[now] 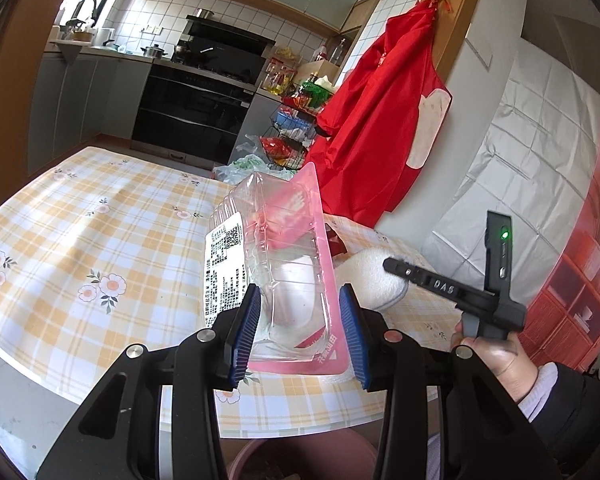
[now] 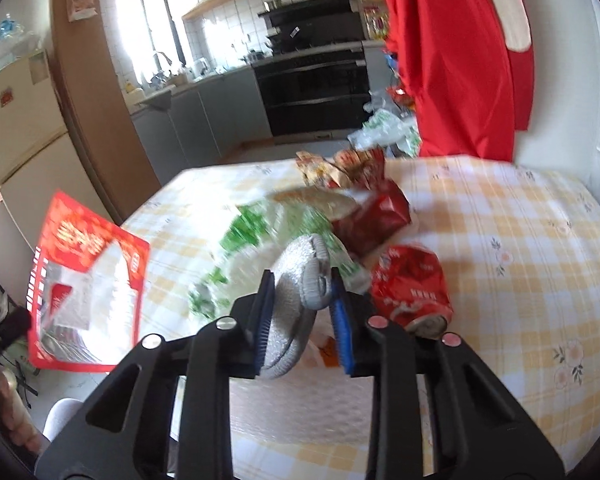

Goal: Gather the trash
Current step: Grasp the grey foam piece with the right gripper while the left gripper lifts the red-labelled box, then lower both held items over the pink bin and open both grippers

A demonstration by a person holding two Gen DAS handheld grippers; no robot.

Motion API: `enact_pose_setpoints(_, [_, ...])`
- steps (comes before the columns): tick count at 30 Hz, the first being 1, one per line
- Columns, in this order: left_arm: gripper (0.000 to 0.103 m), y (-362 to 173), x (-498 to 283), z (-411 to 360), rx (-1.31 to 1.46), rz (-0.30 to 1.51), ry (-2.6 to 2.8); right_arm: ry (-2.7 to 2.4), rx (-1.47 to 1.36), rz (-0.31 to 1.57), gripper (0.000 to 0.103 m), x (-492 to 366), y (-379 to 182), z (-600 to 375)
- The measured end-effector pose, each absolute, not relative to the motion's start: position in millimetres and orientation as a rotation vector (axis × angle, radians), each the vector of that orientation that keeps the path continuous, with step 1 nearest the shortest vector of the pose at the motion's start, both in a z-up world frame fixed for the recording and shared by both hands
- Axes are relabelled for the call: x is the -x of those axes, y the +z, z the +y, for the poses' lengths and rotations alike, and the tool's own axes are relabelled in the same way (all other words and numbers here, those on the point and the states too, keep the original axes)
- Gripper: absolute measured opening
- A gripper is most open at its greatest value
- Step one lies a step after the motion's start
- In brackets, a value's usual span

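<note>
My left gripper is shut on a clear plastic food tray with a pink backing and a white label, held tilted above the near edge of the checked tablecloth. The same package shows at the left of the right wrist view. My right gripper is shut on a grey scouring sponge over the table. Beyond it lie a green-and-white plastic bag, a dark red snack wrapper, a crushed red can and more wrappers.
A brownish bin sits below the table edge under my left gripper. A red apron hangs at the wall by the table. Kitchen counters, a stove and a wire rack of groceries stand beyond. A fridge stands at left.
</note>
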State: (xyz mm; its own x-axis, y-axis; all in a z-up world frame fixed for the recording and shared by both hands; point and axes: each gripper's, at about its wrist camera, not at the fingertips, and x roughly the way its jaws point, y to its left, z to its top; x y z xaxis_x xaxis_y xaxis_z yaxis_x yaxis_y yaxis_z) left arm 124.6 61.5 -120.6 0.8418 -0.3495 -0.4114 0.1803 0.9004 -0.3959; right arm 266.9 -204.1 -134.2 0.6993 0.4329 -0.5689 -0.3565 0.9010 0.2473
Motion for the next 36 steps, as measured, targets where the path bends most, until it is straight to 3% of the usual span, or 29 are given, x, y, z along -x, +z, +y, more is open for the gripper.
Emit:
enact_pose_setpoints(5, [0.040, -111.3, -115.4, 65.3, 0.356, 0.472, -0.277, 0.481, -0.148, 0.595, 0.020, -256.4, -108.0, -196.6])
enact_pose_setpoints(22, [0.040, -76.6, -57.3, 65.4, 0.375, 0.411, -0.301, 0.579, -0.153, 0.433, 0.019, -166.1, -43.1, -197.3])
enact_pose_setpoints(36, [0.040, -72.8, -3.9, 48.5, 0.359, 0.457, -0.332, 0.576, -0.150, 0.447, 0.019, -60.4, -48.9, -215.5])
